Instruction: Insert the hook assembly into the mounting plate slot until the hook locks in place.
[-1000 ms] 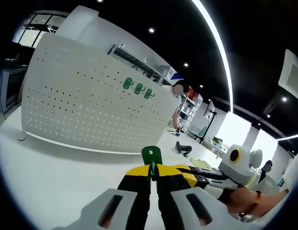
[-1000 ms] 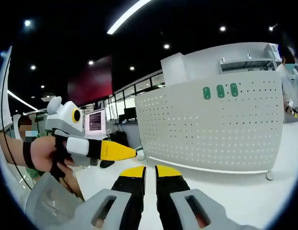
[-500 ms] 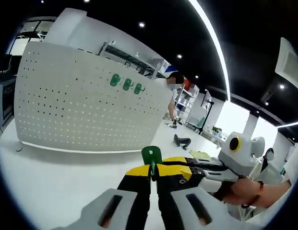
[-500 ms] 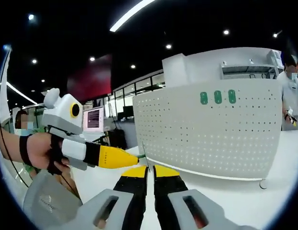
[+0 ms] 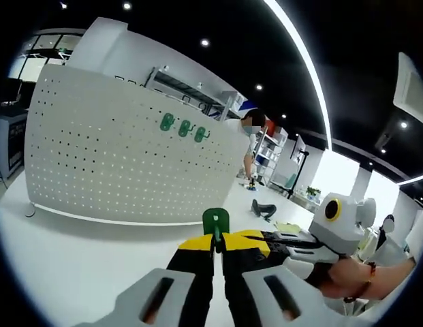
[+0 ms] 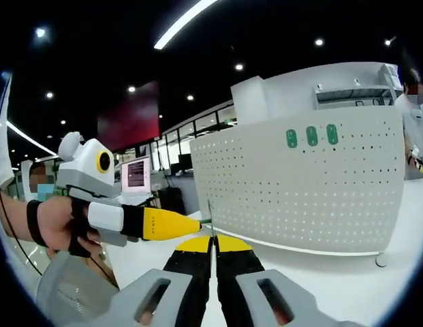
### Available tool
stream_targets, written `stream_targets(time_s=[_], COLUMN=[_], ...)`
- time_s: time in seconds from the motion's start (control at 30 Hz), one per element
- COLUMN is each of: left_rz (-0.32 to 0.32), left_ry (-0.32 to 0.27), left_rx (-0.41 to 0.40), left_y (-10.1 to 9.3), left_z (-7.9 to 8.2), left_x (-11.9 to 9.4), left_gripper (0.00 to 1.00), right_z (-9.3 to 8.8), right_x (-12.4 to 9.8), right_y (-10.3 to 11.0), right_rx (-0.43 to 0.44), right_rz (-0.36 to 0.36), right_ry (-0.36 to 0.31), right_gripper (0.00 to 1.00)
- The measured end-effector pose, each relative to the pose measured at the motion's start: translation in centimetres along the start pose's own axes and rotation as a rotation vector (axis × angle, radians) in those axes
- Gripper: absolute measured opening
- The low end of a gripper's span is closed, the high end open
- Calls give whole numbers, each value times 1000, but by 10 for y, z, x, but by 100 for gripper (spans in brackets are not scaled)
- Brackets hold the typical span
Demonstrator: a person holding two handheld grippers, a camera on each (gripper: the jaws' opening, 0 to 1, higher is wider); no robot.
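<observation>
The green hook [image 5: 216, 222] stands upright between the yellow tips of the left tongs [image 5: 216, 244], which are closed on its thin stem; its flat green head rises just above the tips. In the right gripper view the same hook [image 6: 210, 216] shows edge-on as a thin line, and the right tongs [image 6: 212, 244] are pressed together around it, so both tongs grip the hook. In that view the left tongs [image 6: 197, 223] come in from the left, touching the hook with their yellow point, and a hand [image 6: 54, 221] with a dark strap holds them. In the left gripper view the right tongs [image 5: 283, 240] lie just beside the hook, reaching in from the right. Behind the hook, well apart from it, stands the white perforated mounting plate [image 5: 122, 157] on the white surface [image 5: 75, 259]. Three more green hooks [image 5: 184, 127] sit in a row near the upper edge of the plate. A person [image 5: 251, 146] stands beyond the plate's far end.
</observation>
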State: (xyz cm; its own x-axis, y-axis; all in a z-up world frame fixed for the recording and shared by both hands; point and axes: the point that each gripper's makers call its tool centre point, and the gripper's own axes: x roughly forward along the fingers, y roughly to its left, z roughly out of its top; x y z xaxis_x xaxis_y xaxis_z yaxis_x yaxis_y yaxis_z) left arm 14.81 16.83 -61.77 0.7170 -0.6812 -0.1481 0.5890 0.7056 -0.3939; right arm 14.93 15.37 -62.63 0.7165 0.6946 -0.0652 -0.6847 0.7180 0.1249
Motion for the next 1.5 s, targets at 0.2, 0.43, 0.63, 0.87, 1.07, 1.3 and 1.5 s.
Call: stream_targets(time_s=[0.2, 0.43, 0.63, 0.87, 1.07, 1.3, 1.5], left_rz=[32, 66, 87, 118, 141, 153, 161], left_ry=[-24, -41, -65, -86, -98, -108, -116], left_rx=[16, 32, 38, 81, 107, 140, 177], left_y=[5, 13, 15, 17, 20, 21, 23], left_z=[5, 9, 16, 25, 31, 36, 39], left_x=[-2, -2, 3, 9, 17, 25, 29], left_gripper=[2, 2, 2, 2, 3, 3, 2], right_z=[3, 4, 1, -7, -12, -14, -18], right_x=[3, 0, -8, -18, -28, -37, -44], right_y=[0, -6, -15, -22, -27, -35, -39], right_rx=[-12, -15, -17, -26, -32, -46, -23], right_rz=[6, -1, -3, -6, -7, -27, -48], right_ry=[-7, -9, 10, 49, 68, 74, 70], right_gripper=[2, 5, 8, 13, 14, 16, 16])
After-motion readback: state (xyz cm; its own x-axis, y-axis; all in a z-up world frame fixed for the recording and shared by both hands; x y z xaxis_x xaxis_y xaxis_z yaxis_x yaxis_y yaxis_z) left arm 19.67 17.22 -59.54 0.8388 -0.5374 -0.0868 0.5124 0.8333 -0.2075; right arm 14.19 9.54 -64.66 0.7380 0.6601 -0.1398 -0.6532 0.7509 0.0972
